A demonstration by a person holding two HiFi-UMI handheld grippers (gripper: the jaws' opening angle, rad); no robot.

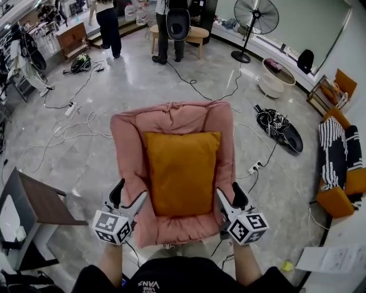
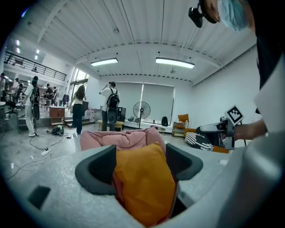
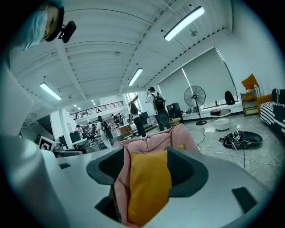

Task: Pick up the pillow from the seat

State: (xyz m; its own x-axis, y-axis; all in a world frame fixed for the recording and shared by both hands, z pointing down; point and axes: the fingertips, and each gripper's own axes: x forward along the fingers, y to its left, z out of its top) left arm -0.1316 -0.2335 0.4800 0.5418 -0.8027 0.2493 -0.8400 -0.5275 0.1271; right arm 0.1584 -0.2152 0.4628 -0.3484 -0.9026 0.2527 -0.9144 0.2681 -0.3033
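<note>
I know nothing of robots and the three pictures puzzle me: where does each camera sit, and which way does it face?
Head view: on the person's head, looking steeply down at the pillow on the seat; forearms, left gripper and right gripper show.
Left gripper view: on the left gripper, looking along its open jaws at the pillow; right gripper and hand show at right.
Right gripper view: on the right gripper, likewise; left gripper shows at left.
Shared: pillow, seat and fan in all three.

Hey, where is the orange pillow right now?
In the head view, the orange square fabric pillow lies centred on the pink padded seat, between the left gripper and the right gripper, whose open jaws flank its lower corners.
</note>
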